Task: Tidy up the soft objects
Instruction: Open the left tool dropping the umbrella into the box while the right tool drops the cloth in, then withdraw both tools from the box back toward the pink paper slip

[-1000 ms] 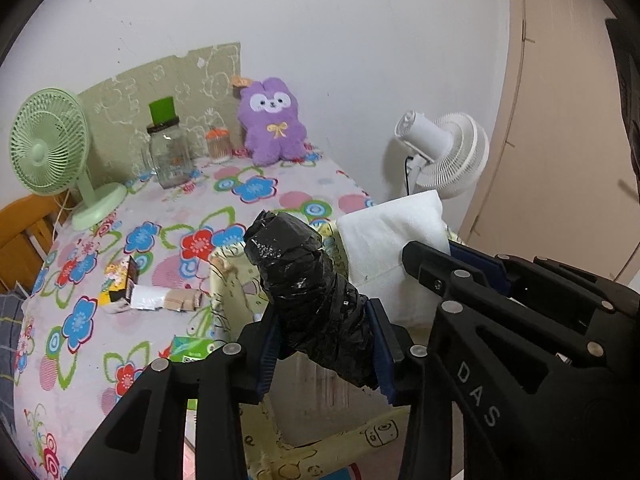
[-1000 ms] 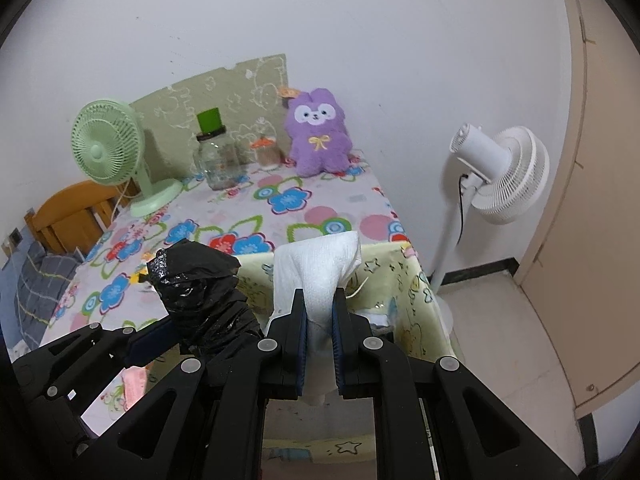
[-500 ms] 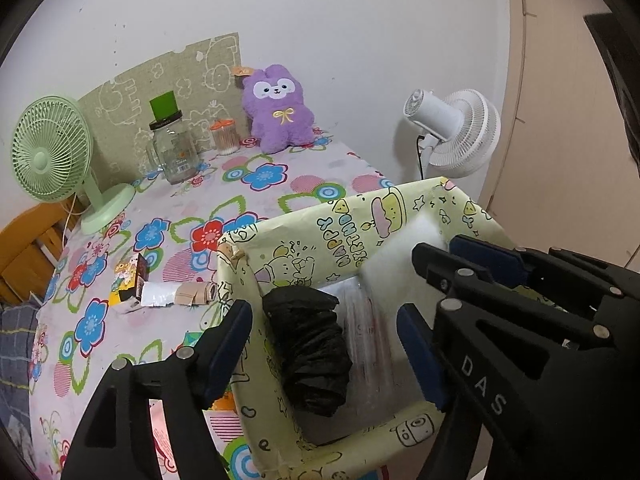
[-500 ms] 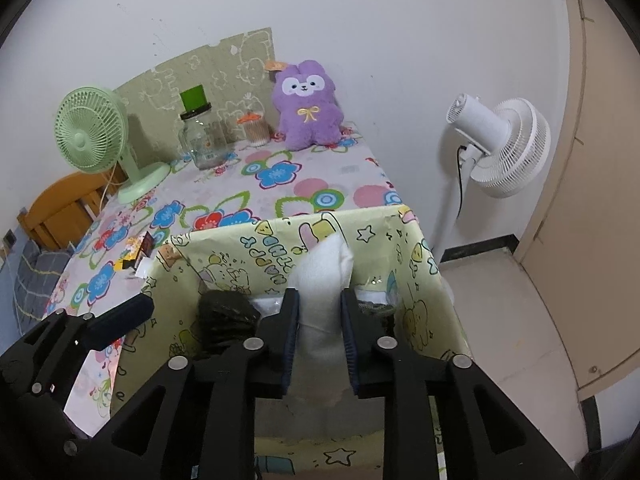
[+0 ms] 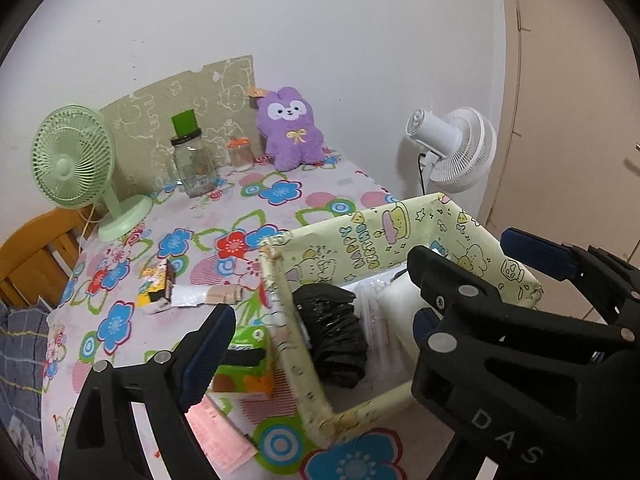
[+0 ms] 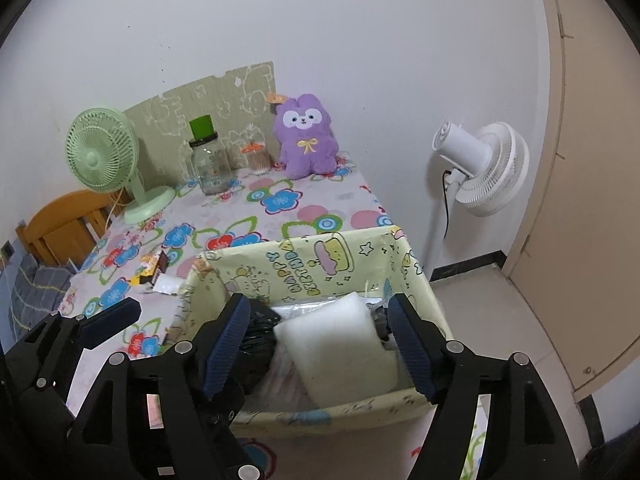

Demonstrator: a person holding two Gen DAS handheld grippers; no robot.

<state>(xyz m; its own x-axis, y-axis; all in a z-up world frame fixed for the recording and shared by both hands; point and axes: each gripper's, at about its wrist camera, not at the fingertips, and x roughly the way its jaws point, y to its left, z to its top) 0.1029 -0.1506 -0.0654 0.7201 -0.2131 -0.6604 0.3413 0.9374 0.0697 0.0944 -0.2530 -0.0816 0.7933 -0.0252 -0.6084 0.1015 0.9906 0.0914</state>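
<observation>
Both grippers' fingers (image 5: 208,344) are opening, empty, above the yellow cartoon-print fabric box (image 5: 360,236), where the crumpled black plastic bundle (image 5: 332,336) and white foam pad (image 6: 332,340) lie dropped in for tidying.

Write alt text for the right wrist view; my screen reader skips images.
The right gripper, jaws opening and empty, hangs over a yellow cartoon-print box holding a white foam pad and black bag.

Two fans: a green desk fan (image 5: 74,156) on the table and a white one (image 5: 454,148) beside it. One purple plush toy (image 5: 292,128), one glass jar (image 5: 192,164), one yellow cartoon-print box (image 6: 316,268) (holding one black bundle (image 5: 332,332) and one white pad (image 6: 336,344)), one wooden chair (image 6: 60,224).
</observation>
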